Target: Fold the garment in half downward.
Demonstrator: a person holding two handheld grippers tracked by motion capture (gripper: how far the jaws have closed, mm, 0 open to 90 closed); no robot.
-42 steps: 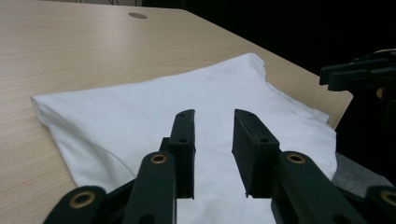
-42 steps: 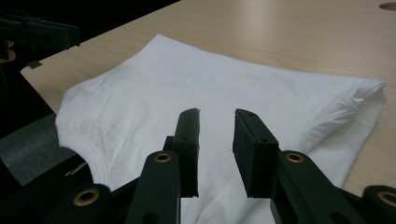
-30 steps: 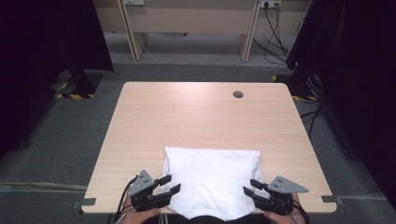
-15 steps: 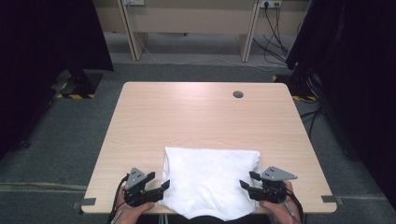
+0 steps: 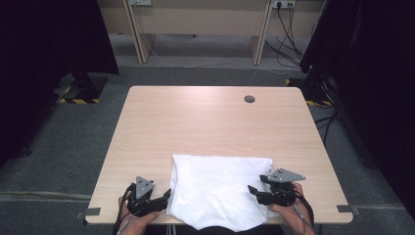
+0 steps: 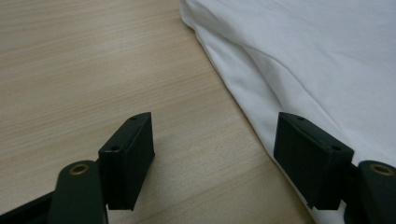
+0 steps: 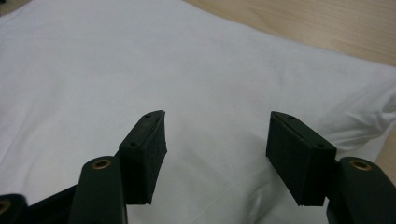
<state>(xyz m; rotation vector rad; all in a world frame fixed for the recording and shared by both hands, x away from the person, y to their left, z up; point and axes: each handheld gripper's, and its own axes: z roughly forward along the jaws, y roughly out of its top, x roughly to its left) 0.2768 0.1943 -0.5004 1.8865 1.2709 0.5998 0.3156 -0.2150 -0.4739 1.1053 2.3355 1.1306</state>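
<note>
White cloth (image 5: pixel 218 193) lying flat at lower centre of high view, near edge overhanging surface (image 5: pixel 205 122).

Left tool (image 5: pixel 164 196) sitting at cloth's left edge, lower left of frame; jaws just been opening, released, bare wood between them, hem beside one jaw.

Right tool (image 5: pixel 254 190) hovering over cloth's right side, lower right; jaws just been opening, released, nothing pinched.

Advice, judging from this: taking matching corners, biting one layer-stack fully, keeping both tools level before lifting.
</note>
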